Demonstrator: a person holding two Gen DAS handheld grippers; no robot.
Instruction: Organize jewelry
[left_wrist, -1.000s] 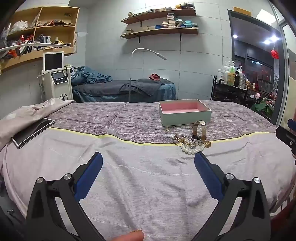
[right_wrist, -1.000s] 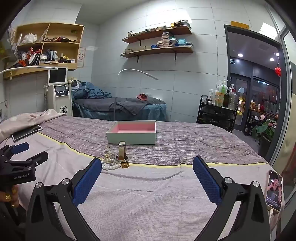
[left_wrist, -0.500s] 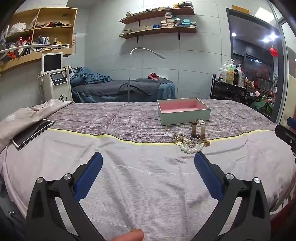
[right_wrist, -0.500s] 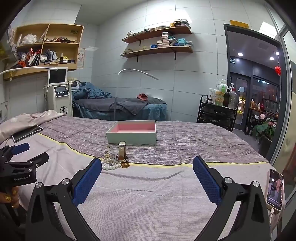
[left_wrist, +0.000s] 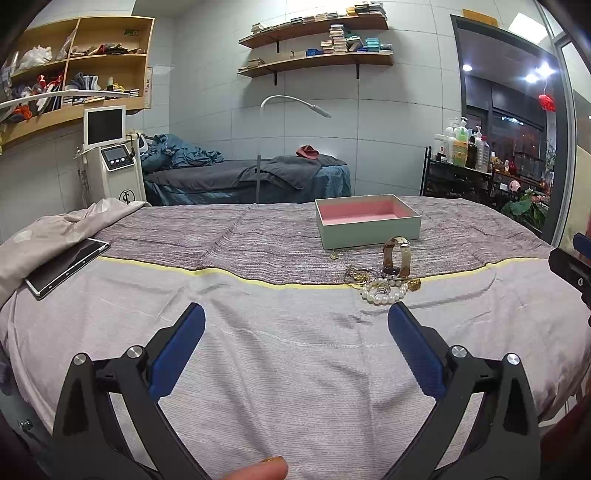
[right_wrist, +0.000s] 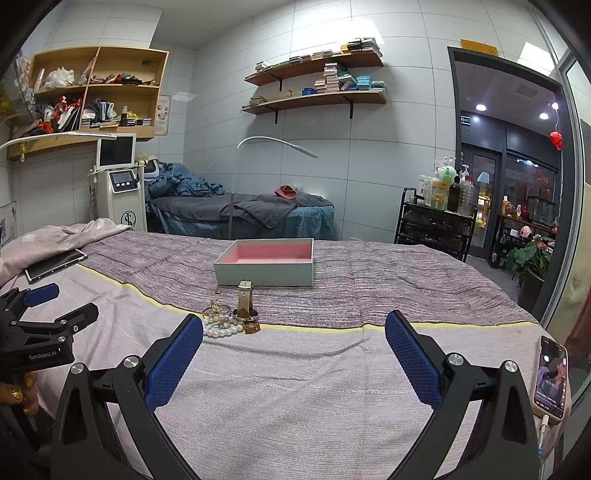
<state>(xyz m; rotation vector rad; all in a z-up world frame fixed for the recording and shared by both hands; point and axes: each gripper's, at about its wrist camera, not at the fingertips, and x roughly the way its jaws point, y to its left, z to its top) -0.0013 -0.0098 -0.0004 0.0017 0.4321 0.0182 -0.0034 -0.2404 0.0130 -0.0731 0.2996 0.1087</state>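
While both my jaws stand spread wide over bare bedspread, holding nothing, my left gripper and right gripper hang well short of the jewelry. The heap lies ahead on the bed, right at the yellow seam, with the open pink-lined box just beyond it. Nearest me is the pearl bracelet: light, round-beaded and probably slippery, so I judge it best pinched across the strand rather than on a single bead. Behind it the watch stands on edge as a stiff loop, the heaviest piece I would guess; its upright strap offers the clearest hold. The gold chains look thin, limp and prone to snagging their neighbours. The soft bedding will give under pressure, making low pinches awkward. The small pieces are too tangled and too small to count, and a tiny gold bit near the box front I cannot identify. The box's near wall hides part of its floor.
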